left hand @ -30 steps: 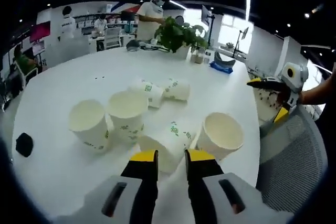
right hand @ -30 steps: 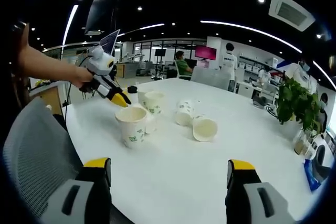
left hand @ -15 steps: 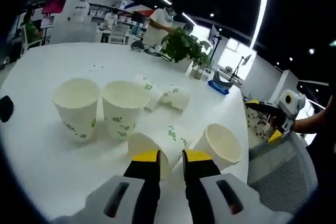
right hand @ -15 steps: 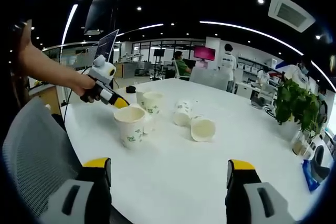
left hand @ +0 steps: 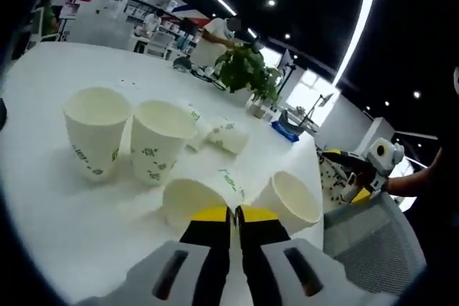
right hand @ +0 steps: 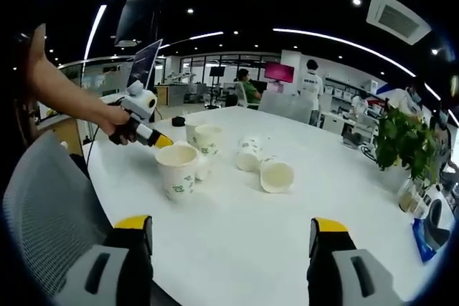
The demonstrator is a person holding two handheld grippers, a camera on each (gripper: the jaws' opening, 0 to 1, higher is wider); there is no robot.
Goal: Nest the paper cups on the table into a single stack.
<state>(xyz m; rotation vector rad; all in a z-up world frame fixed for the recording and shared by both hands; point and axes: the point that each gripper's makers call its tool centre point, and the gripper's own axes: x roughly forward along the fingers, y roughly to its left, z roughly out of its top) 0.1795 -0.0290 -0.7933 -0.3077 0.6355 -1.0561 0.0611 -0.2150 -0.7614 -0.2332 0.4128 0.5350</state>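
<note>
paper cups lie scattered on the white table [left hand: 43, 198]; in the left gripper view two stand upright side by side, the far-left cup [left hand: 95, 130] and the second upright cup [left hand: 159, 137], mouths up and nearly touching; beyond them two tipped cups [left hand: 219, 134] lie on their sides close together; nearest the tool a cup on its side [left hand: 197, 202] points its open mouth toward the camera, and just beside it stands a leaning cup [left hand: 290, 200], mouth up; the left gripper [left hand: 231, 214] has its yellow-tipped jaws drawn together with only a thin slit between them, right at the rim of the side-lying cup; whether the rim is pinched between them i cannot tell; at the table's far edge a potted plant [left hand: 244, 69] stands, with people further back in the room; the other tool appears at the right of this view, held by a hand above a grey mesh chair [left hand: 376, 249]; in the right gripper view the right gripper [right hand: 231, 228] hangs over bare table near the edge, jaws spread wide and grasping nothing, well apart from the cups; there the left tool, gripped by a hand [right hand: 115, 121], has its yellow tip at the nearest cup [right hand: 178, 170], the others clustered just behind it
</note>
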